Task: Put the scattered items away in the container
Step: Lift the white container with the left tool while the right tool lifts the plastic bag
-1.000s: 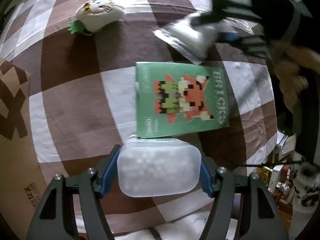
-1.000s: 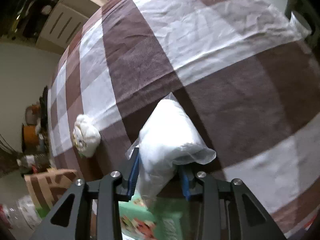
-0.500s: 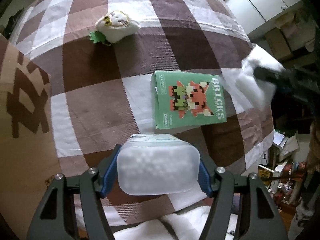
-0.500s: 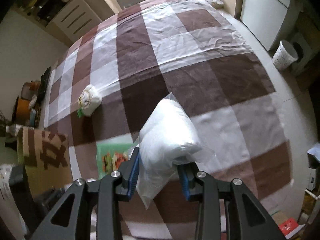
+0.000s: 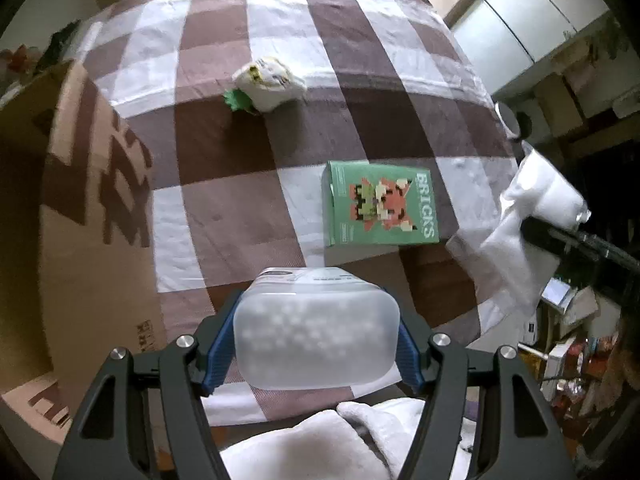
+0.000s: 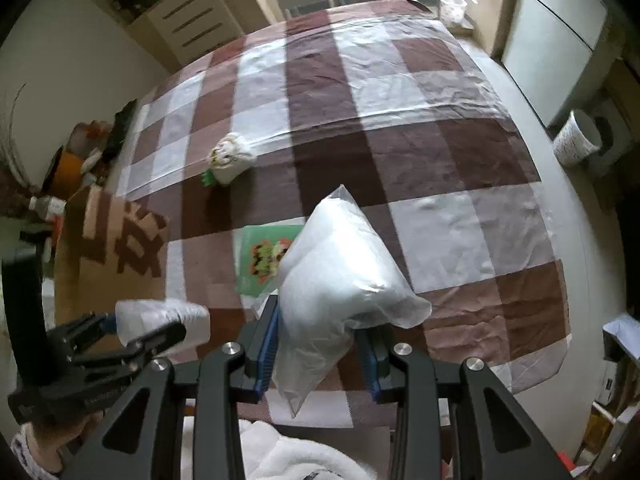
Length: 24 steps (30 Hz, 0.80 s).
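Since a second ago: both tongs have climbed away from the brown-and-white checked bed cover, each carrying its load; the bed looks smaller and farther off in both wrist views.
Left tongs: closed on a frosted translucent plastic tub with rounded corners, blue pads pressing on its two short sides, tub clear of the bed.
Right tongs: closed on a clear plastic bag stuffed with white filling, pinched low down, its long axis running up and away from the pads.
Container: brown cardboard box with dark printed blocks, open, standing at the left edge of the bed in both views.
Key relation: the box lies to the left of both tongs; the left tongs are just beside its wall, while the right tongs hang well to the right, beyond the green box.
Nearer hand: the left, by my judgement, so the tub should go in first and the bag cross over after it.
Still on the bed: flat green cardboard box printed BRICKS with a pixel figure, lying flat near the middle; small white plush toy with a green leaf, farther up the bed, well apart from it.
Risk: the bag's slack lower corner hangs free and may catch on the box rim.
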Motion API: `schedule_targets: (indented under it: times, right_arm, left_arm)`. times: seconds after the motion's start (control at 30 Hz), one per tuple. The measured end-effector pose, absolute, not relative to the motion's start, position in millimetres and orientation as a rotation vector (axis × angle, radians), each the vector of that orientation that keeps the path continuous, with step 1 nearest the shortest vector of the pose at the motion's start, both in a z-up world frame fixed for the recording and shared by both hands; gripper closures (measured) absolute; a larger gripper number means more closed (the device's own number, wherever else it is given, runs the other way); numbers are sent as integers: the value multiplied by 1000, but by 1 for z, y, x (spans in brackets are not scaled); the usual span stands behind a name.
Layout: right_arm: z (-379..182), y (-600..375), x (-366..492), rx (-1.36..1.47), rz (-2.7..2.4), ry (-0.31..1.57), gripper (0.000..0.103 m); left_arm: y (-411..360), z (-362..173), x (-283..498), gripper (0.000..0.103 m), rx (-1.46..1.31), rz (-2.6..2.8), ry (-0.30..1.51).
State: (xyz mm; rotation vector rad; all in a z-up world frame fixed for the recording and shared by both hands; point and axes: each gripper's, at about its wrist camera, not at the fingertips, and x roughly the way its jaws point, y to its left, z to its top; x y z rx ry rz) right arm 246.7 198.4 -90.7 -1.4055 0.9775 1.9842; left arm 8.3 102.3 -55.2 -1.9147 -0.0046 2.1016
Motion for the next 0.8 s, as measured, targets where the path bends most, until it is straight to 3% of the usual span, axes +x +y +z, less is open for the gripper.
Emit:
schedule_targets:
  times: [0.8]
  right_arm:
    - [-25, 143, 190, -1462, 2245, 763, 68]
  left_arm:
    - [62, 24, 12, 36, -1769, 2273, -147]
